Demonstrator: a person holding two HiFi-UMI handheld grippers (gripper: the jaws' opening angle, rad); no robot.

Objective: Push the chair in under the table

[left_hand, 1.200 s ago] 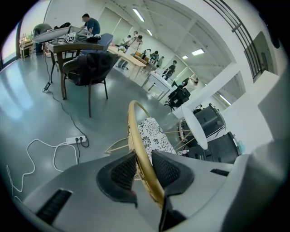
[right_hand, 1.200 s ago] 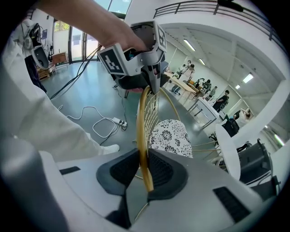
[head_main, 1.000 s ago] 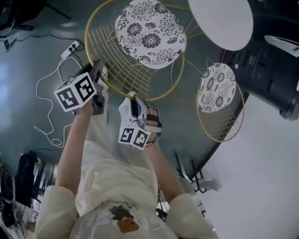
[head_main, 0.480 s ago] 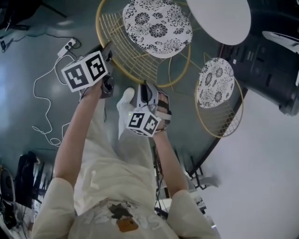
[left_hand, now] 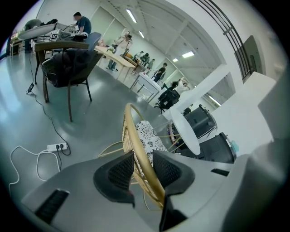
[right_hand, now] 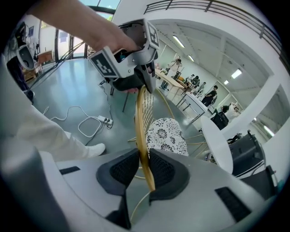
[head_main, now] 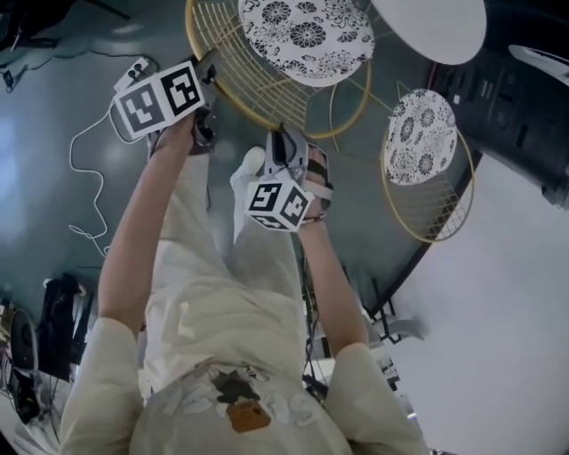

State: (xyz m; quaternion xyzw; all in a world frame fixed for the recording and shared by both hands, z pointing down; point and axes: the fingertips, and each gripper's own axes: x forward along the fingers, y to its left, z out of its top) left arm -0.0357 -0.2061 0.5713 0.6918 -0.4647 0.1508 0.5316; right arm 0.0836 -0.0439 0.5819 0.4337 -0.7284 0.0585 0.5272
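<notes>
Chair mid-push: left gripper fingers loosely straddle the back rim, right gripper fingers clamp it — seat apparently not yet under the counter.

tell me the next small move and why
Probably close the left gripper on the rim: it stands loose between the open jaws, while the right gripper clamps it. Then both can push the chair toward the table.

Ceiling strip lights at twelve o'clock brighten both gripper views; the grey floor shines softly. Fisheye bending and black corners ring them. The chair rim blurs near the lens. The head view is dimmer, teal-tinted.
</notes>
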